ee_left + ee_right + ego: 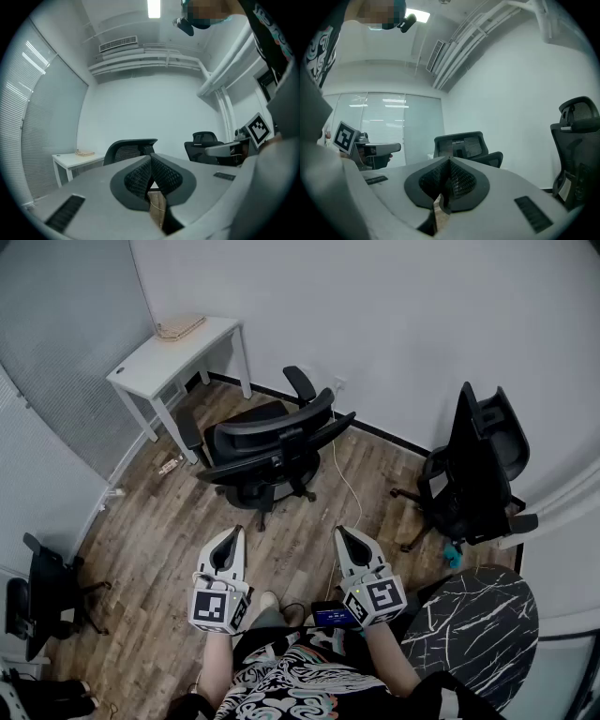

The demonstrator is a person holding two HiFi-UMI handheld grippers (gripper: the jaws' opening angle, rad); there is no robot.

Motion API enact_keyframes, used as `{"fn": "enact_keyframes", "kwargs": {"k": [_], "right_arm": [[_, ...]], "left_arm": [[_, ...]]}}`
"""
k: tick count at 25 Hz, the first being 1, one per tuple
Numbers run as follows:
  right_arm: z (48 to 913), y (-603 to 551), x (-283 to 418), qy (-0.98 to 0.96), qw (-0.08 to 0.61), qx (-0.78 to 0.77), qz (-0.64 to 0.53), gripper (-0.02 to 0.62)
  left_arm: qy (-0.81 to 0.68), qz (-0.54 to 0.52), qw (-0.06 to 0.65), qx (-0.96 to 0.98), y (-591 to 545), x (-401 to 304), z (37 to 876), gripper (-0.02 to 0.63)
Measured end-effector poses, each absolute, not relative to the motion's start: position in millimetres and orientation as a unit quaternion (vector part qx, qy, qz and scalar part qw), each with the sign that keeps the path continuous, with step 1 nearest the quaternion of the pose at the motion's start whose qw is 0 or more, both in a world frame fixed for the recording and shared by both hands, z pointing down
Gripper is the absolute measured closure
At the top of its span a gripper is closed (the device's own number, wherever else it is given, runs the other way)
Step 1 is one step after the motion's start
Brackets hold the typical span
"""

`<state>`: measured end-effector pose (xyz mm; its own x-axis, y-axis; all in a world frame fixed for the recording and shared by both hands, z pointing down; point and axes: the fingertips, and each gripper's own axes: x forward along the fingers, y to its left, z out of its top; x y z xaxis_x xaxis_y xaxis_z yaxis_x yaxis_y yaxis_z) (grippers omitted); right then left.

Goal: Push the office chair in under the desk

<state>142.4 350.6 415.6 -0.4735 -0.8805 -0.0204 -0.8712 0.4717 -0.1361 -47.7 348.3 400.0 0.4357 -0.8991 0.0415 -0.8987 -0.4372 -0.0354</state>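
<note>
The office chair is parked out on the wood floor, just off the front corner of the white surface, no part of it tucked under yet. Its backrest faces me and the seat points away, roughly toward the wall.

My guess is it's fairly heavy but rolls easily on castors, so a steady shove should move it. It also swivels, so an off-centre push will probably spin the seat instead of rolling the base. The mesh back looks like it'd give, so I'd press on the stiff top rim of the backrest, one tong on each side of the middle.

Both are pinched closed with nothing in them: left tongs and right tongs, pads together, held level and well short of the chair.

Stuff I can't really see:
- The castors are mostly hidden under the seat.
- The gap under the surface is hard to judge from up here.
- A white cable trails across the floor near the base and might snag.
- A tan thing sits on the surface, no idea what it is.
- In both gripper views my own tongs block the chair's lower half.
</note>
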Motion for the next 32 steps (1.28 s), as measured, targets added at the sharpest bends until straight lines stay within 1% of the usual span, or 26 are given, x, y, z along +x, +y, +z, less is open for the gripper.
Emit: {"fn": "enact_keyframes", "kwargs": {"k": [18,22,27,32], "right_arm": [[418.5,355.1,163.9,0.856,0.043,-0.514,-0.045,0.58],[423.5,346.6,168.5,0.853,0.043,-0.518,-0.051,0.58],[432.1,330.9,175.7,0.85,0.04,-0.521,-0.064,0.58],[435.4,298.7,167.9,0.849,0.04,-0.523,-0.059,0.58]], "left_arm": [[0.548,-0.042,0.0,-0.835,349.9,-43.0,407.5,0.577],[0.554,-0.04,0.004,-0.832,338.6,-46.2,409.7,0.577],[0.564,-0.063,-0.013,-0.823,323.7,-47.3,418.5,0.577],[0.566,-0.064,-0.002,-0.822,292.7,-57.6,417.8,0.577]]}}
